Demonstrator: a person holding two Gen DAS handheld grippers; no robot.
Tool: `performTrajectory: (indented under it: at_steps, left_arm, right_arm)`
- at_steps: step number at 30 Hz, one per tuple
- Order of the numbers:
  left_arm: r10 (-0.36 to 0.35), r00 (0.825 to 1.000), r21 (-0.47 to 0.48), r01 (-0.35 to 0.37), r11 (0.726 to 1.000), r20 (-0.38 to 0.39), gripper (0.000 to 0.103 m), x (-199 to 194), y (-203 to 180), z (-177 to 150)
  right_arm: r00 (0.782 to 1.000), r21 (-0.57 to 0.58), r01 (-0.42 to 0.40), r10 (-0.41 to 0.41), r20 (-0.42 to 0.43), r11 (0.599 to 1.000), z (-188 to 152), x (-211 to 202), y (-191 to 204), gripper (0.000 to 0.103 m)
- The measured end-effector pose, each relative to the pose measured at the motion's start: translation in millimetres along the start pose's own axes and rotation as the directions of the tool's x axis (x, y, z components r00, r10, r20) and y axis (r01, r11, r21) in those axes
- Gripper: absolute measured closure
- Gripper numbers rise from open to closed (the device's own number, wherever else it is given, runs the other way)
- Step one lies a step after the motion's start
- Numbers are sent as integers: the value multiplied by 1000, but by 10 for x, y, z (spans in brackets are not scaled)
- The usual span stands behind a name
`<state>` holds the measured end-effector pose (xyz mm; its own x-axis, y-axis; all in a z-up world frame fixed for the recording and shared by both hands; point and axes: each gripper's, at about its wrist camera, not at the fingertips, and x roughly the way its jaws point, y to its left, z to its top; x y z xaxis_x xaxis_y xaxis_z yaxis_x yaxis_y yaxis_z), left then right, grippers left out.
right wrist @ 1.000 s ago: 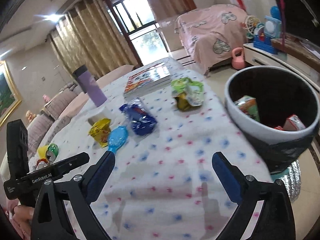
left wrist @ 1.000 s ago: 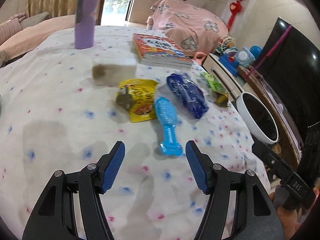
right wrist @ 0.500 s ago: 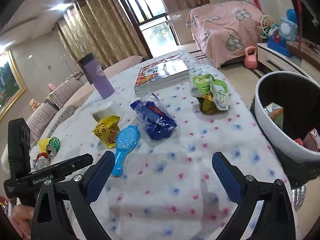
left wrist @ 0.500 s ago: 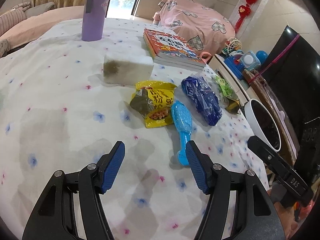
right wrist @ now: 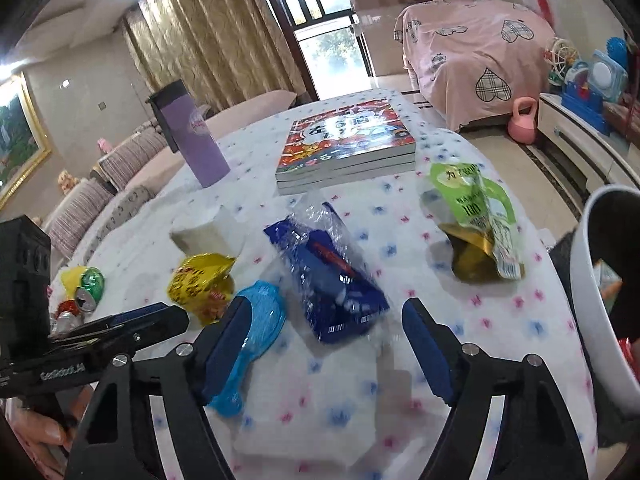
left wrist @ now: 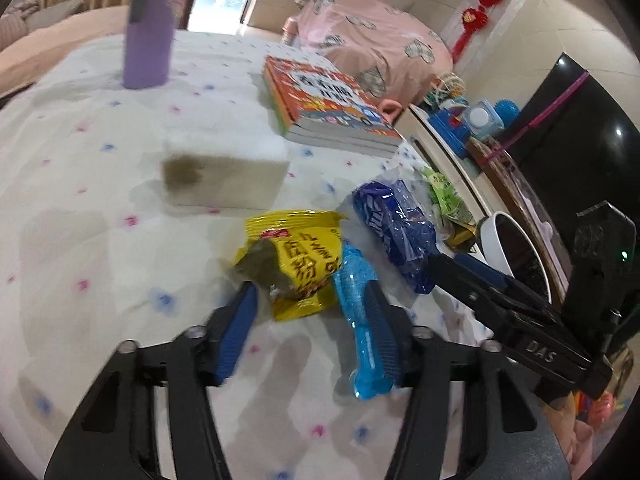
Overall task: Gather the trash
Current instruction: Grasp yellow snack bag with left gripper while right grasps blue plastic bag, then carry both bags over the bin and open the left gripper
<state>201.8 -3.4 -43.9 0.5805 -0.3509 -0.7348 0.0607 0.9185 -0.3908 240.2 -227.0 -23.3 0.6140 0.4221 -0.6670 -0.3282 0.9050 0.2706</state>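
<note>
Left gripper (left wrist: 310,320): jaws just been closing, about half open, yellow wrapper (left wrist: 298,260) edge between tips, no pinch yet. Blue brush (left wrist: 358,312) touching right jaw; keep it out. Right gripper (right wrist: 328,344): jaws closing, wide, empty, blue wrapper (right wrist: 328,284) just ahead. Bin (right wrist: 588,320) right of jaws.

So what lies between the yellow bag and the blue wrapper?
The blue brush, its head between the yellow bag and the blue wrapper. Both wrist views show it.
</note>
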Motion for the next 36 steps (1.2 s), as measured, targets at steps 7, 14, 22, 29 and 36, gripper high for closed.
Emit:
performTrajectory:
  at_steps: [7,14,22,29,36]
  left_arm:
    - [-72,995,-12,72,997,-67,97,197,84,40]
    - [-82,996,14,83,996,-26,102,-7,39,45]
    - [-113,994,68,111,991,12,102,-229,-397,-56]
    - [-118,993,106,117,987,-4,102,-204,-866,-232]
    - [-127,992,185,128,974,-17,102,-250,-1317,-391]
  right_arm:
    - [998,2,30,-30,-57,1000,65,303,-34,42]
    - [999,45,39,-38,-11,998,44,218,-55,69]
    - [998,91,13,-19,68,996,-91,-313,-150,71]
    - [995,141,19,-33,99,990,-271,-765,-480,71]
    - [986,191,54,-83,145,980,-474,-1233,-806,71]
